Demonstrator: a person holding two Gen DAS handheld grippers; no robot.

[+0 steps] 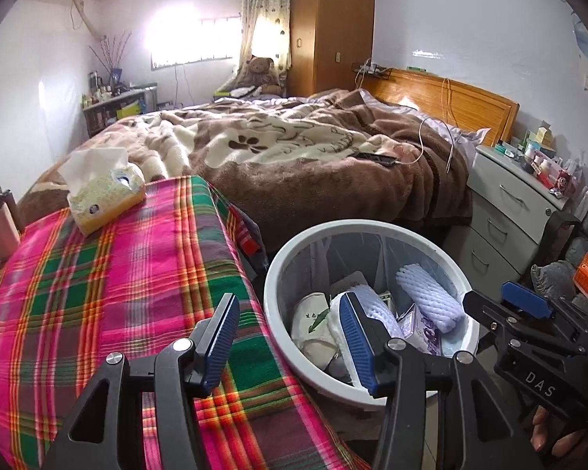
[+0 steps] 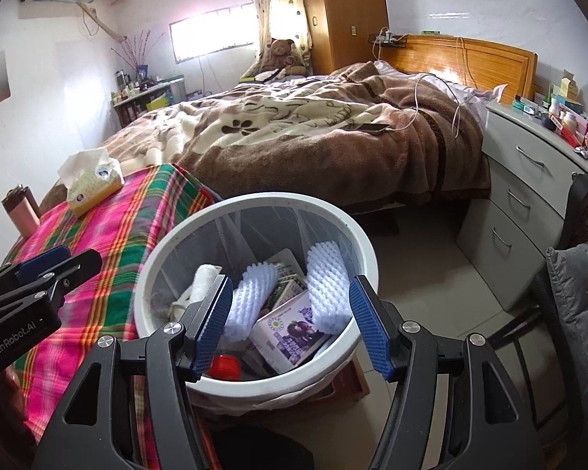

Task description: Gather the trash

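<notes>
because the white bin stands on the floor just beside the plaid-covered tabletop, trash can go straight from the cloth into it, and in the left wrist view the left hand-held gripper hangs over that gap with its jaws apart and nothing between them; one blue pad shows over the plaid, the other over the bin's rim. the bin already holds foam fruit nets, a paper cup and a purple carton, so most of the collecting looks done. the tissue box and a pink bottle at the far end of the tabletop read as things kept rather than trash. the right hand-held gripper shows at the right edge, beside the bin, its jaws apart too. in the right wrist view the right hand-held gripper points down into the bin, jaws wide and empty, with the foam nets, the purple carton and a red cap lying just below and between its pads, not touching them. the left hand-held gripper sits at the left over the plaid tabletop, near the bin's rim; from here i cannot tell how its jaws stand.
</notes>
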